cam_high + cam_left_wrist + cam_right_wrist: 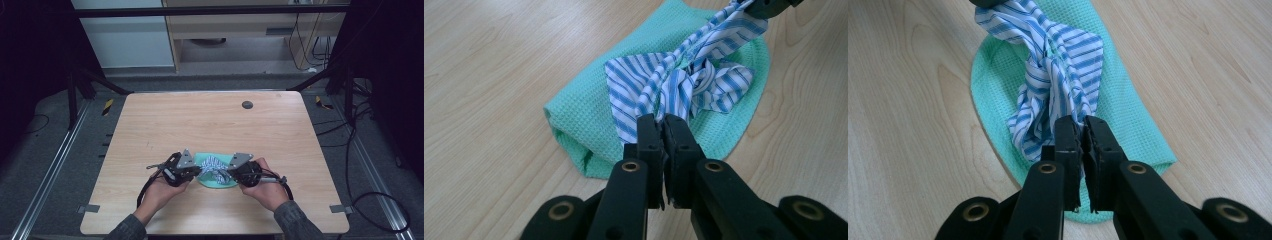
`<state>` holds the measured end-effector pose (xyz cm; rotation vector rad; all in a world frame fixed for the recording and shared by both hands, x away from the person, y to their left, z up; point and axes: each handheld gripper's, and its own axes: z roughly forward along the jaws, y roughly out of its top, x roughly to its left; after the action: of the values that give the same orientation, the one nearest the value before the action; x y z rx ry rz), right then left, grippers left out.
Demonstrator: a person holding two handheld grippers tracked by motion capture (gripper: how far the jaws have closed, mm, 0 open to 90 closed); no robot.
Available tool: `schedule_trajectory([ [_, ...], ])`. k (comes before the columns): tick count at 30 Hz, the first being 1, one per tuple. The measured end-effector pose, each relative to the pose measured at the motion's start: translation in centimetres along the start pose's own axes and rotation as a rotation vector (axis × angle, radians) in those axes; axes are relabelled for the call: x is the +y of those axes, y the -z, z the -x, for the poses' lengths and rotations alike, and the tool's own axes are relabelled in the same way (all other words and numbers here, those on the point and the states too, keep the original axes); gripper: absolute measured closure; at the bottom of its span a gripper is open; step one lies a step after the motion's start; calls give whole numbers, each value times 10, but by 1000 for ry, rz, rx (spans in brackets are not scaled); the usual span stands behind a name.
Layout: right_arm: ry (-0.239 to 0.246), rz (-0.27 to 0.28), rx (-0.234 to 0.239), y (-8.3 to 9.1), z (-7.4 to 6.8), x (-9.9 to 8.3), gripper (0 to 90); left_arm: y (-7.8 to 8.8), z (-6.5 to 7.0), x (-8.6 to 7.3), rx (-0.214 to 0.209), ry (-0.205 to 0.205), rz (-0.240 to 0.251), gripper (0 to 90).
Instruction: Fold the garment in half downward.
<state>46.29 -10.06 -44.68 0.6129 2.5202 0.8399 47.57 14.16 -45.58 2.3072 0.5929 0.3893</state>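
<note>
A blue-and-white striped cloth (679, 82) is knotted over a folded green towel (584, 115) that lies on the wooden table (210, 125), near the person's edge of it. The left gripper (663, 120) is clamped tight on one end of the striped cloth, its jaws closed down to the thin fabric pinched between them; the right gripper (1083, 122) is likewise shut hard on the other end. In the high view the left gripper (199, 171) and the right gripper (229, 173) are seen facing each other across the bundle, with the knot between them. The step in hand is judged to be the tightening of this knot. It would be done best if both ends were drawn apart evenly and low, along the table, so that the knot is seated centrally on the towel. The grip should be kept firm, since thin fabric can slip out. A sudden or uneven pull is to be avoided, as the towel could be dragged sideways or unrolled.
</note>
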Motion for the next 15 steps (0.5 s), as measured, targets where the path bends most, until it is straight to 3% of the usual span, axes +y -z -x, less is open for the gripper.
schedule_trajectory([
  [7, 26, -22, 27, -1, -7, -7, 868, -1, 4, -8, -24, -2, -1, 873],
  [12, 41, -41, 34, -3, -11, -11, 870, -6, 6, -10, -17, -24, -27, 874],
  [15, 47, -45, 34, -3, -14, -11, 870, -6, 7, -12, -15, -17, -22, 874],
])
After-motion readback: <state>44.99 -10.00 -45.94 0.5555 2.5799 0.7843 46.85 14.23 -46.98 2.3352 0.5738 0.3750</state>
